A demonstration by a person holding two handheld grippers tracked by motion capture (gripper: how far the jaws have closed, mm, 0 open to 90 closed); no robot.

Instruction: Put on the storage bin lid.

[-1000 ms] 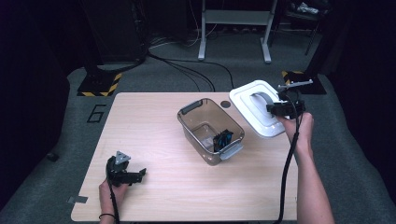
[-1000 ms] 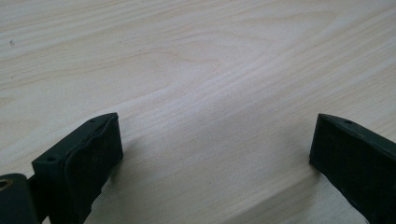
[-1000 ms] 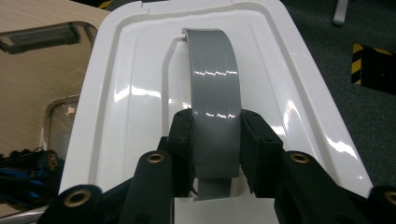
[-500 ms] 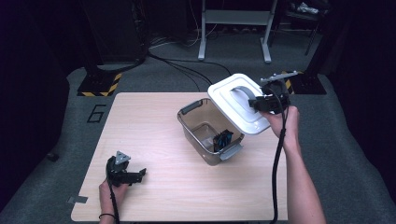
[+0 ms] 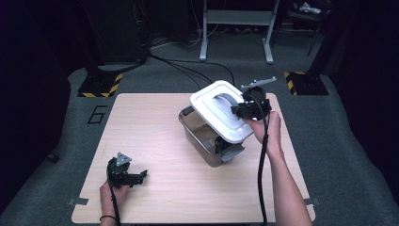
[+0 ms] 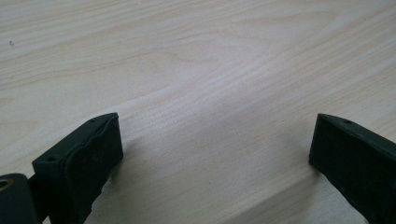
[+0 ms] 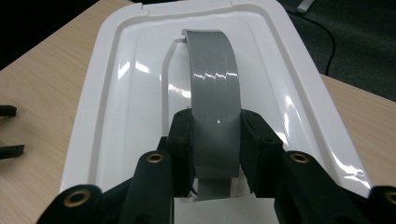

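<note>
A white lid (image 5: pixel 217 109) with a grey arched handle (image 7: pixel 212 107) hangs tilted over a clear plastic box (image 5: pixel 202 139) in the middle of the table. My right gripper (image 5: pixel 240 110) is shut on that grey handle, one pad pressing each side (image 7: pixel 214 144). The lid covers most of the box's opening; a dark object sits inside the box near its front corner. My left gripper (image 5: pixel 137 176) rests on the wood near the front left corner, jaws wide apart with only bare tabletop between them (image 6: pixel 212 154).
The light wooden table (image 5: pixel 155 122) stands on grey carpet. Beyond its far edge are black cables, yellow-black striped stand feet (image 5: pixel 96 84) and a metal frame (image 5: pixel 235 28). A number is marked on the floor at the left (image 5: pixel 97 114).
My right gripper has lifted the white lid from the table's far right and carried it leftward over the clear box. The left gripper has stayed where it was.
</note>
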